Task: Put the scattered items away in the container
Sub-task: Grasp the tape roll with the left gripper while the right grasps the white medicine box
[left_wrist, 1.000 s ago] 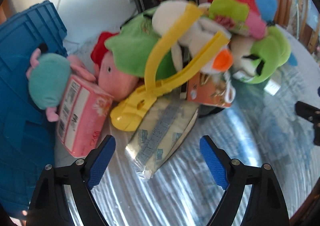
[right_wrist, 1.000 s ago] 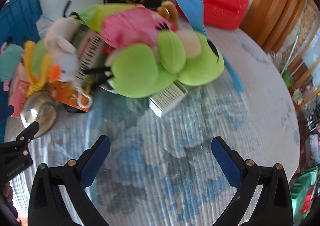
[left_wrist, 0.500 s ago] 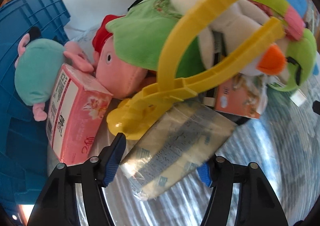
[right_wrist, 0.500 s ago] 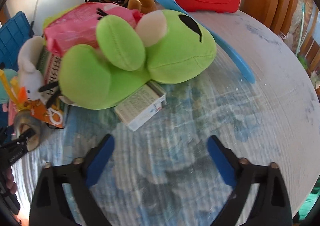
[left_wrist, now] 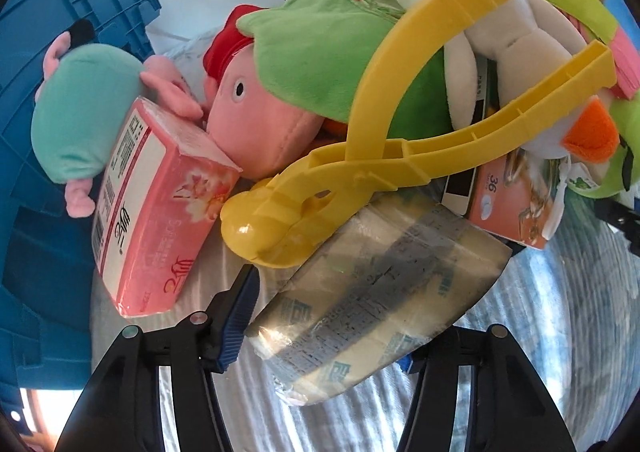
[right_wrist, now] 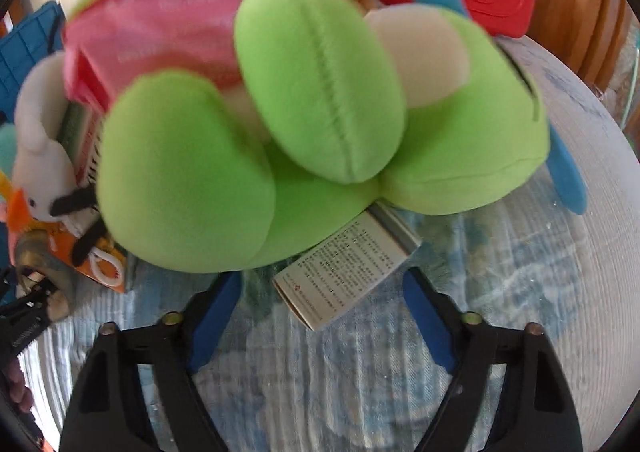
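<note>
Cloth-covered table (right_wrist: 520,292), small box (right_wrist: 348,268) between right gripper (right_wrist: 320,316) fingers

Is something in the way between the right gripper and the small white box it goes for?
Nothing stands between the right gripper and the white box: its near end lies between the open jaws. Its far end is tucked under the green plush.
</note>
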Demonstrator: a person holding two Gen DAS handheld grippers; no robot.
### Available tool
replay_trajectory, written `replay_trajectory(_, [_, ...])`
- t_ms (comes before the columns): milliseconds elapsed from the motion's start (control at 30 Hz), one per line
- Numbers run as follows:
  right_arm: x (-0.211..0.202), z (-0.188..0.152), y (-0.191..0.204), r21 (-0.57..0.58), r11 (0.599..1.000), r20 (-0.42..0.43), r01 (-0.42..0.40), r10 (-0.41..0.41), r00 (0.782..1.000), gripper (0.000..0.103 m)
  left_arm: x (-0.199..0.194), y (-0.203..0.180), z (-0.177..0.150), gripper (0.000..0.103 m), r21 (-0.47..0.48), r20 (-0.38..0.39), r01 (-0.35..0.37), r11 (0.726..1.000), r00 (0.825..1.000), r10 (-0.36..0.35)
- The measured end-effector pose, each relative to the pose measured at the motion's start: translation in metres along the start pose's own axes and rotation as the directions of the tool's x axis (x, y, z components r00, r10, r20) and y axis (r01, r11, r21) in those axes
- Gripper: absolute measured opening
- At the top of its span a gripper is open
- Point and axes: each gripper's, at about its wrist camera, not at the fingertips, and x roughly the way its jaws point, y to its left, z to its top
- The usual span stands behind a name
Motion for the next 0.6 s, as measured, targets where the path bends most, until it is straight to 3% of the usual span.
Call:
replay_trajectory(33, [-0.001, 0.000, 0.002, -0.012, 1.000, 0.009, 0.029, -0.028, 1.000, 0.053, -0.001, 0.000, -0.002, 0.056, -0.002, 0.002, -0.001, 1.000, 1.000, 0.001])
replay_trajectory(333, [-0.016, -0.020, -0.006, -0.021, 0.999, -0.019, 0.045, -0.046, 0.999, 0.035, -0.014, -0.002, -0.023, 0.050, -0.006, -0.005, 0.019, 1.000, 1.000, -0.019])
replay_trajectory(600, [-0.029, -0.039, -0.017, 0.013, 0.999, -0.046, 0.042, -0.041, 0.998, 0.034, -0.028, -0.003, -0.045, 0.048, -0.013, -0.013, 0.047, 0.999, 0.999, -0.047])
